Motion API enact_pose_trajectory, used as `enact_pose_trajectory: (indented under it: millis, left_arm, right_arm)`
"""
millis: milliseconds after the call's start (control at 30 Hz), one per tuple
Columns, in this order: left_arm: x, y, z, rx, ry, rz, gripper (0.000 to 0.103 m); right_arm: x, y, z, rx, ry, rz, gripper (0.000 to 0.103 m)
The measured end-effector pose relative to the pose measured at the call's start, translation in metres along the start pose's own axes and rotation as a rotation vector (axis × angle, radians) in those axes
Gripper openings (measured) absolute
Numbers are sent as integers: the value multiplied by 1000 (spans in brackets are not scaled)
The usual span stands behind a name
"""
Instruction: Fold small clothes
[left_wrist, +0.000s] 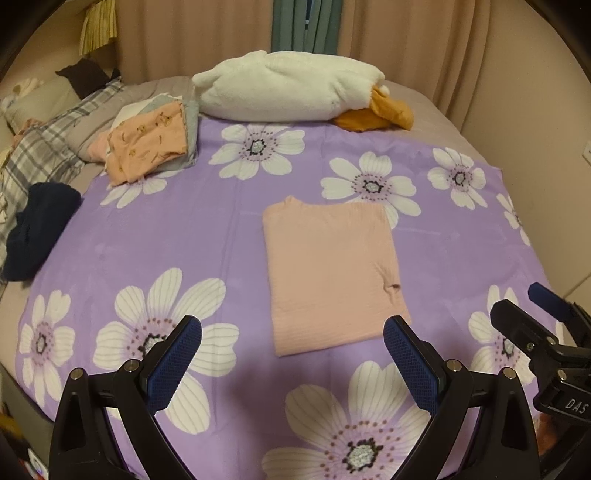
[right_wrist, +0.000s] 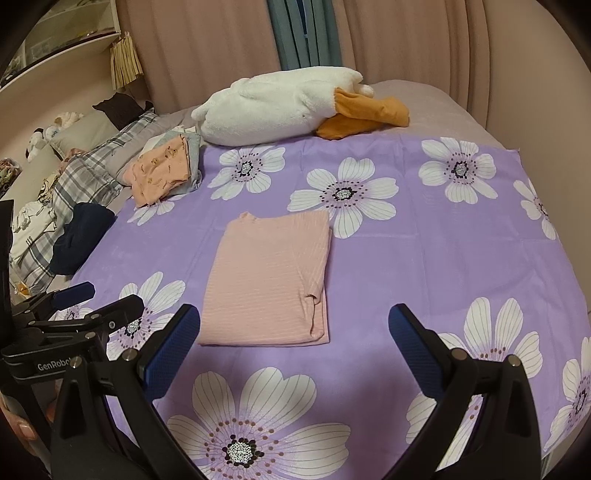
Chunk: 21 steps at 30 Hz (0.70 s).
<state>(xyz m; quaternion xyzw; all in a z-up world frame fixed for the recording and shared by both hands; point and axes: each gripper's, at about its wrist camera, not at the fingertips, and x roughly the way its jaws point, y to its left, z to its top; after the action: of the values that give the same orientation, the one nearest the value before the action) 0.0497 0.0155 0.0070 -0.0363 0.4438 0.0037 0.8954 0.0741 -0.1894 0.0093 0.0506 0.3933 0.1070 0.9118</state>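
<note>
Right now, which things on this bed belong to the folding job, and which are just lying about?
Part of the job:
- pink top, folded flat on the purple floral sheet
- stack of folded clothes
- dark navy garment, unfolded
- left tool and right tool, both open

Lying about:
- white plush toy
- plaid bedding
- curtains

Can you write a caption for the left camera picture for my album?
Open left gripper above a folded pink shirt on the purple flowered sheet.

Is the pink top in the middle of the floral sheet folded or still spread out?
Folded. The pink top lies as a neat rectangle with sleeves tucked in, a doubled edge showing along its right side, collar at the far end. Neither hand-held gripper touches it.
</note>
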Motion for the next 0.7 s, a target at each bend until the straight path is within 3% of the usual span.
enact_pose_trajectory:
  millis: [700]
  left_arm:
    - [-3,-6,0,22,-9,-1,98]
  right_arm:
    - [0,-3,0,-1,-4,3,103]
